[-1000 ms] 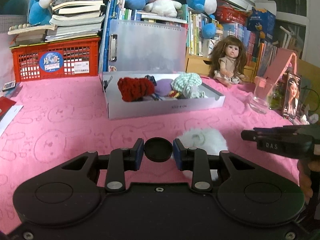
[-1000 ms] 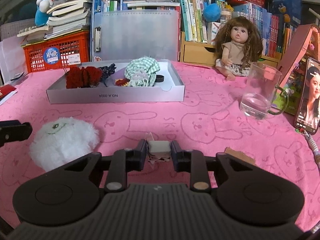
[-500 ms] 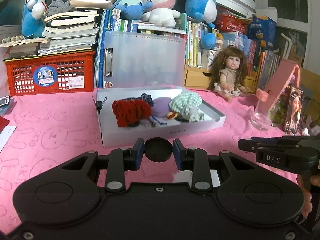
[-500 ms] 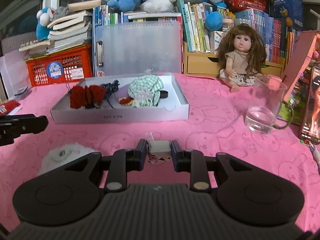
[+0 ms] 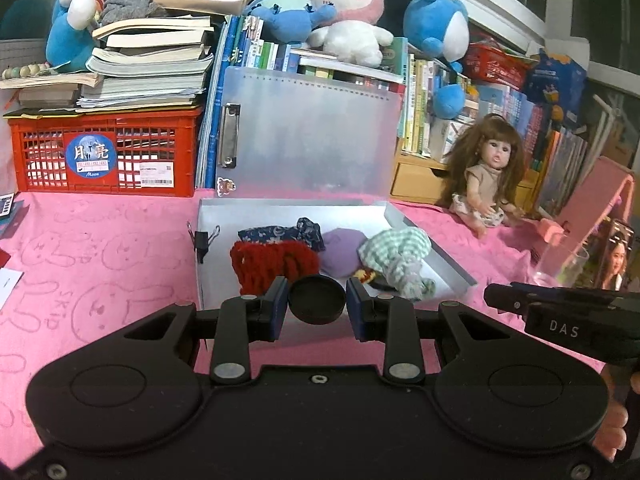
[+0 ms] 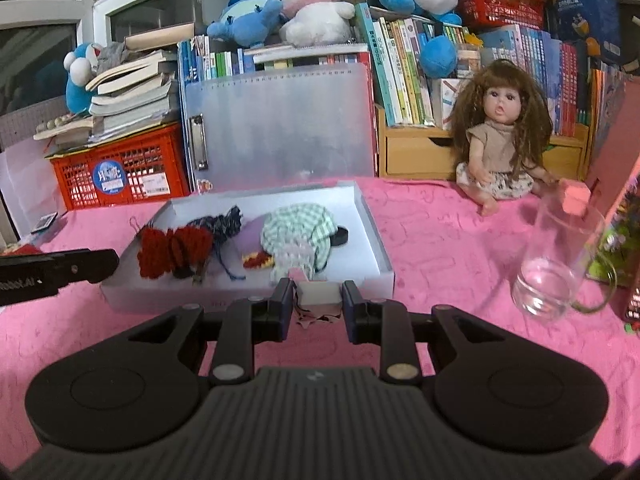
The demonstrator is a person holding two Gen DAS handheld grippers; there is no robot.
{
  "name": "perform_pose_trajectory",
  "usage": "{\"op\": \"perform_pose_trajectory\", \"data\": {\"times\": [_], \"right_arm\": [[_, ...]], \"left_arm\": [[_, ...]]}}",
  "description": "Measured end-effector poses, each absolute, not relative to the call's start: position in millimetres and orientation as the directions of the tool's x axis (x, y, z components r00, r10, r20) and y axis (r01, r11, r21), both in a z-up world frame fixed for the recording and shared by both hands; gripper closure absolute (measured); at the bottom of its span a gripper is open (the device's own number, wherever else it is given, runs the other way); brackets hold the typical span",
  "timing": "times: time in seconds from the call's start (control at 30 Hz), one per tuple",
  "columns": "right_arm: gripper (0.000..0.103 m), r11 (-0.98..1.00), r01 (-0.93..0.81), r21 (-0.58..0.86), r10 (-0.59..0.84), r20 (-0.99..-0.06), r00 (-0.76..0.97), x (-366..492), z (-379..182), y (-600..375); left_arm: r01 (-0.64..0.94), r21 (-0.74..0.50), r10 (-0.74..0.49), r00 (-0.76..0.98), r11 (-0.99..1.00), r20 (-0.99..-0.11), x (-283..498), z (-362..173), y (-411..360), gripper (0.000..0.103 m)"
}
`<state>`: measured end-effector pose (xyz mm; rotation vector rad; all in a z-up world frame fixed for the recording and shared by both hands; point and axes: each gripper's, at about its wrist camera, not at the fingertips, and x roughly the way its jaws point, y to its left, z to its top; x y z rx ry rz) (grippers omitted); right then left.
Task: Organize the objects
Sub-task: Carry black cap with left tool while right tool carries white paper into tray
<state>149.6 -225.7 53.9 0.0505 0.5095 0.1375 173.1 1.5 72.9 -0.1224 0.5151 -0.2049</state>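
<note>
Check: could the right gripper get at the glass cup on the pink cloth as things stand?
Probably not yet: the right gripper is shut on a small white block. The glass cup stands unobstructed to its right.

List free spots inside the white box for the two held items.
Bare floor shows in the box's right end beyond the checked cloth, and along its back wall. The middle and left are crowded: red yarn, blue fabric, purple pouch.
</note>
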Motion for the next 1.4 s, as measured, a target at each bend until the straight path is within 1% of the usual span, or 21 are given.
{"op": "perform_pose_trajectory", "data": {"times": [0.13, 0.5, 0.73, 1.1, 1.4], "right_arm": [[0.073, 0.989, -0.122, 0.083, 0.147, -0.483, 0.863, 163, 58, -224], [0.073, 0.981, -0.1, 0.165, 0.169, -0.483, 0.859, 197, 62, -225], [0.073, 0.974, -0.108, 0.2, 0.197, -0.505, 0.84, 214, 54, -220], [0.073, 0.94, -0.104, 0.326, 0.272, -0.525, 0.807, 240, 50, -232], [0.072, 0.916, -0.169, 0.362, 0.35, -0.52, 0.78, 244, 44, -219]], "left_arm": [[0.15, -0.174, -0.218, 0.843, 0.973, -0.491, 188, 73, 0, 0.073], [0.115, -0.158, -0.181, 0.841, 0.981, -0.51, 222, 71, -3, 0.073], [0.09, -0.185, -0.178, 0.82, 0.979, -0.544, 242, 64, -1, 0.073], [0.068, -0.187, -0.165, 0.799, 0.98, -0.578, 269, 53, -3, 0.073], [0.092, -0.146, -0.16, 0.802, 0.985, -0.575, 268, 46, -8, 0.073]]}}
